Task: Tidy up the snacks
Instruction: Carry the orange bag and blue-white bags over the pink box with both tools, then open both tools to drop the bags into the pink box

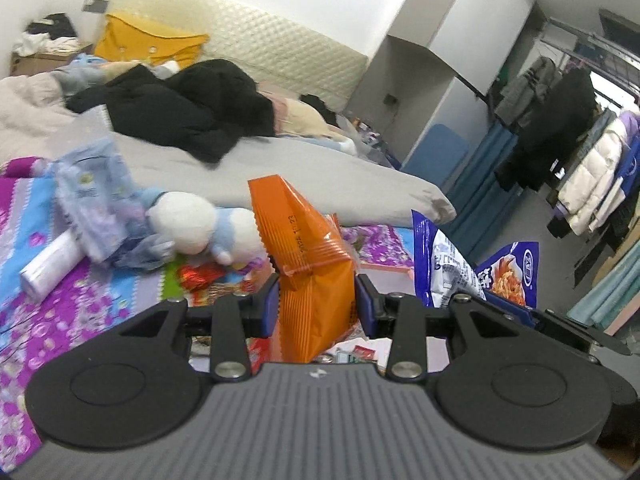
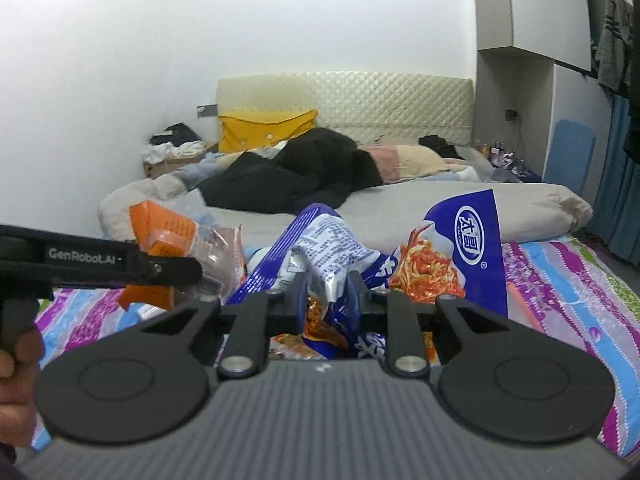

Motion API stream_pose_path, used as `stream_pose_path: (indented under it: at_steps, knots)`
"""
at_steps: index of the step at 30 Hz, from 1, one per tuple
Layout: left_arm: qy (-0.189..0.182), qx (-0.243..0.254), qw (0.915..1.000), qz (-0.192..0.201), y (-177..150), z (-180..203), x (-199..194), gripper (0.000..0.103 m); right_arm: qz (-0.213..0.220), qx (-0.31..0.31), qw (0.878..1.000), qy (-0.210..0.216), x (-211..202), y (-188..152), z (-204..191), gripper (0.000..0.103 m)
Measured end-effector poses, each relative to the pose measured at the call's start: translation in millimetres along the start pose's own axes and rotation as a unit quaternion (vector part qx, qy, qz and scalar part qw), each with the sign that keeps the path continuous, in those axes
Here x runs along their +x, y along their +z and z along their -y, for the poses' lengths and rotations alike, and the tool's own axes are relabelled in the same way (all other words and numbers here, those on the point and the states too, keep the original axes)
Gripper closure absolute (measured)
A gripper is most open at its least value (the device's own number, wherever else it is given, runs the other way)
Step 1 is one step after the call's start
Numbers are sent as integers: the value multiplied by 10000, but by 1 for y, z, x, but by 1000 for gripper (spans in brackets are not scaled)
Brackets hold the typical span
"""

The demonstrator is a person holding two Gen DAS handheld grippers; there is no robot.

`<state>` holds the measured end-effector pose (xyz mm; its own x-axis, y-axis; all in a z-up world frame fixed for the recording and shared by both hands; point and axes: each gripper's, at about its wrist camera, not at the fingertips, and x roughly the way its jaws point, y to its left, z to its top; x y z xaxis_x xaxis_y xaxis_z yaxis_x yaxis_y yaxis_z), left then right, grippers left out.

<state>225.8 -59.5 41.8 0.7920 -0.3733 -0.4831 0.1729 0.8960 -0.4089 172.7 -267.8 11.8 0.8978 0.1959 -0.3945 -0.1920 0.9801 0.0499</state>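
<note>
Orange snack bag (image 1: 312,276): pinched upright in the left gripper (image 1: 316,304), above the patterned bedspread (image 1: 100,304).
Blue snack bag (image 2: 400,256): crumpled, clamped in the narrowly closed right gripper (image 2: 328,300).

Left gripper (image 1: 316,300) pinches the orange crinkled foil snack packet (image 1: 310,264) between its pads, lifted above the purple-and-blue patterned bedsheet (image 1: 60,300). Right of it, the right gripper (image 2: 328,296) clamps the blue-and-white plastic snack bag (image 2: 452,252), also raised. Left of the packet, a white-and-blue plush toy (image 1: 200,228) lies on the sheet, a white roll (image 1: 50,264) further left. Behind them, the grey duvet (image 1: 300,168), with black clothing (image 1: 188,112) on it, before the cream quilted headboard (image 1: 256,36).
</note>
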Motion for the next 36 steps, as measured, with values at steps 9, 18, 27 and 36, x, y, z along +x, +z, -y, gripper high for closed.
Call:
stream_pose_path:
  at_steps: [9,18,27,36]
  knots:
    - [-275,298,9965,-728,-10,38,111,59,-621,399,9958,-533,59,-22,70,79]
    - [-227,179,9823,-1849,-57,28,219,59,-1651,728,9810,-706,129,-77,118,79]
    - [-105,315,9710,-2367,-83,16,265,59,-2317,1034,9647,-702,170,-120,137,77]
    - [47,622,9691,-2385,-77,29,250,26,-2250,1216,9635,-786,162,-113,142,48]
